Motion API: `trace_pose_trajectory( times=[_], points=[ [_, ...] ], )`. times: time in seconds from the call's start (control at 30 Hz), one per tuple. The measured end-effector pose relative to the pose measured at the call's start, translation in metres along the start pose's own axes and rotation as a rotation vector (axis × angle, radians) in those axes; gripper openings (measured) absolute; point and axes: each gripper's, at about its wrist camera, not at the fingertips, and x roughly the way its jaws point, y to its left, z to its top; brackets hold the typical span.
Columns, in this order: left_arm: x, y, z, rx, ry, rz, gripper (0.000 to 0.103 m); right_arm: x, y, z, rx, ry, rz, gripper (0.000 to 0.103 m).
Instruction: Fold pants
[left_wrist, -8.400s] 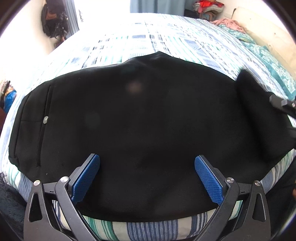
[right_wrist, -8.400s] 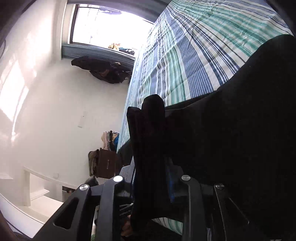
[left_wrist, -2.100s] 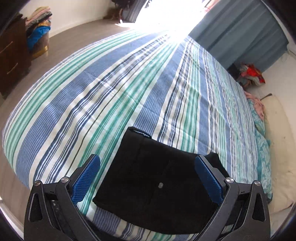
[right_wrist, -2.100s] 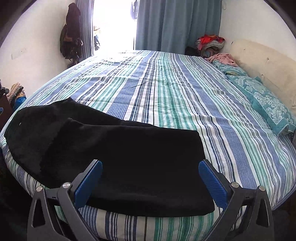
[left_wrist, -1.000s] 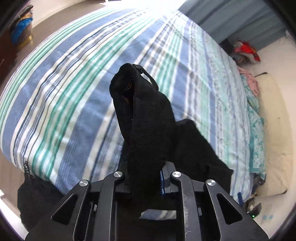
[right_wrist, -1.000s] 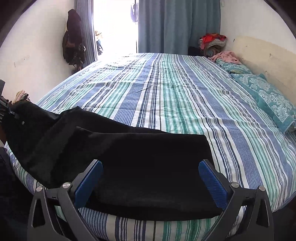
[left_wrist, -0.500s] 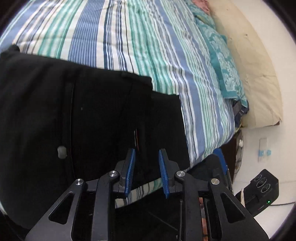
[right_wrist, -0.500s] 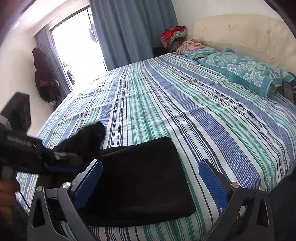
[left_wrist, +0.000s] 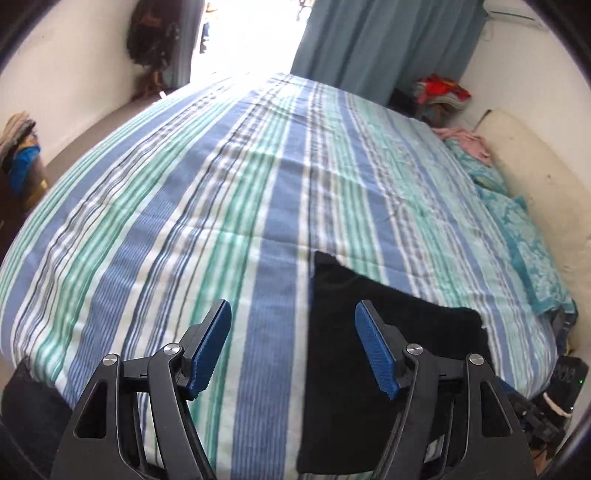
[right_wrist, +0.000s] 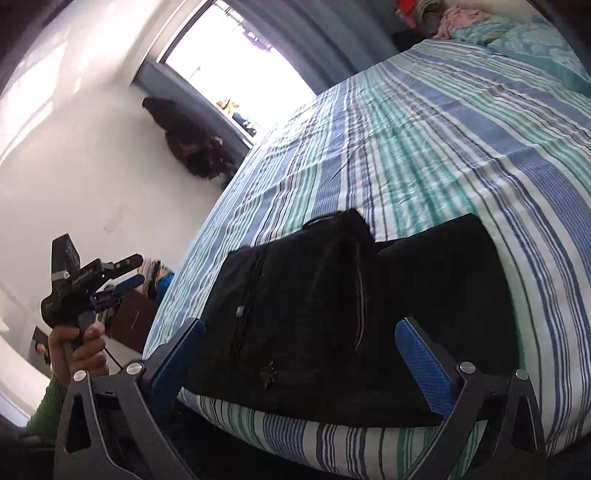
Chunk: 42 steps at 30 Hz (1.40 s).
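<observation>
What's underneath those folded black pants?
The black pants lie folded on the striped bedspread near the bed's edge; stripes show all around them. Their own lower layers sit under the top flap. What the bedspread looks like directly beneath is covered.

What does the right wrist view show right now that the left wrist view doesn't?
Only the right wrist view: the left gripper held off the bed's edge in a hand, nothing between its opening fingers, and a button on the pants.

Only the left wrist view: the cream headboard.

Both: folded black pants at the near edge of the striped bedspread.
</observation>
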Motion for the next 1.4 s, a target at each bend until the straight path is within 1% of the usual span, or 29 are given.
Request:
trace_pose_trajectory(
  times=[0.03, 0.07, 0.1, 0.13, 0.17, 0.2, 0.27, 0.3, 0.33, 0.37, 0.43, 0.47, 0.53, 0.6, 0.67, 0.7, 0.8, 0.87, 0.97, 1.07, 1.2, 1.27, 1.4],
  points=[
    [0.007, 0.015, -0.015, -0.037, 0.018, 0.011, 0.07, 0.012, 0.008, 0.0, -0.045, 0.053, 0.014, 0.086],
    [0.013, 0.027, -0.027, -0.07, 0.034, 0.016, 0.07, 0.026, 0.014, 0.001, -0.085, 0.118, 0.007, 0.082],
    [0.018, 0.035, -0.04, -0.088, 0.047, 0.022, 0.069, 0.039, 0.017, 0.001, -0.13, 0.183, -0.027, 0.082],
    [0.023, 0.039, -0.05, -0.089, 0.057, 0.036, 0.069, 0.049, 0.018, 0.001, -0.174, 0.225, -0.071, 0.082],
    [0.03, 0.033, -0.06, -0.075, 0.066, 0.055, 0.068, 0.057, 0.015, 0.002, -0.201, 0.26, -0.097, 0.082],
    [0.033, 0.034, -0.064, -0.058, 0.078, 0.07, 0.068, 0.065, 0.01, 0.004, -0.203, 0.299, -0.105, 0.082],
    [0.032, 0.03, -0.066, -0.036, 0.085, 0.068, 0.067, 0.075, -0.005, 0.008, -0.197, 0.37, -0.08, 0.081],
    [0.03, 0.028, -0.066, -0.029, 0.078, 0.063, 0.067, 0.077, -0.006, 0.009, -0.213, 0.386, -0.049, 0.08],
    [0.03, 0.026, -0.066, -0.021, 0.072, 0.062, 0.067, 0.077, -0.004, 0.011, -0.238, 0.396, -0.008, 0.075],
    [0.032, 0.024, -0.065, -0.016, 0.072, 0.063, 0.067, 0.078, -0.002, 0.013, -0.244, 0.419, 0.054, 0.065],
    [0.038, 0.022, -0.067, -0.014, 0.09, 0.058, 0.067, 0.084, -0.003, 0.02, -0.253, 0.457, 0.04, 0.056],
    [0.042, 0.022, -0.069, -0.015, 0.101, 0.057, 0.067, 0.089, -0.006, 0.021, -0.241, 0.486, 0.03, 0.052],
    [0.048, 0.021, -0.071, -0.014, 0.119, 0.059, 0.067, 0.098, -0.015, 0.026, -0.187, 0.526, 0.041, 0.041],
    [0.05, 0.021, -0.072, 0.001, 0.122, 0.075, 0.067, 0.101, -0.015, 0.032, -0.152, 0.531, 0.044, 0.024],
    [0.047, 0.022, -0.073, 0.009, 0.118, 0.083, 0.067, 0.09, -0.003, 0.04, -0.147, 0.497, 0.067, 0.014],
    [0.045, 0.023, -0.072, 0.005, 0.116, 0.082, 0.067, 0.08, 0.003, 0.044, -0.136, 0.466, 0.091, 0.013],
    [0.045, 0.029, -0.071, -0.028, 0.12, 0.078, 0.068, 0.045, 0.018, 0.064, -0.117, 0.366, 0.139, 0.012],
    [0.046, 0.031, -0.07, -0.043, 0.127, 0.075, 0.067, 0.023, 0.024, 0.074, -0.119, 0.315, 0.146, 0.012],
    [0.044, 0.028, -0.071, -0.03, 0.122, 0.075, 0.067, -0.005, 0.026, 0.081, -0.117, 0.272, 0.134, 0.012],
    [0.043, 0.022, -0.072, -0.003, 0.116, 0.075, 0.068, -0.021, 0.017, 0.086, -0.121, 0.261, 0.1, 0.012],
    [0.043, 0.014, -0.074, 0.033, 0.117, 0.082, 0.068, -0.027, -0.02, 0.08, -0.061, 0.274, 0.015, 0.012],
    [0.043, 0.011, -0.075, 0.052, 0.116, 0.084, 0.068, -0.027, -0.049, 0.072, -0.007, 0.29, -0.032, 0.012],
    [0.042, 0.001, -0.079, 0.098, 0.112, 0.092, 0.068, -0.022, -0.097, 0.053, 0.111, 0.305, -0.08, 0.012]
  ],
)
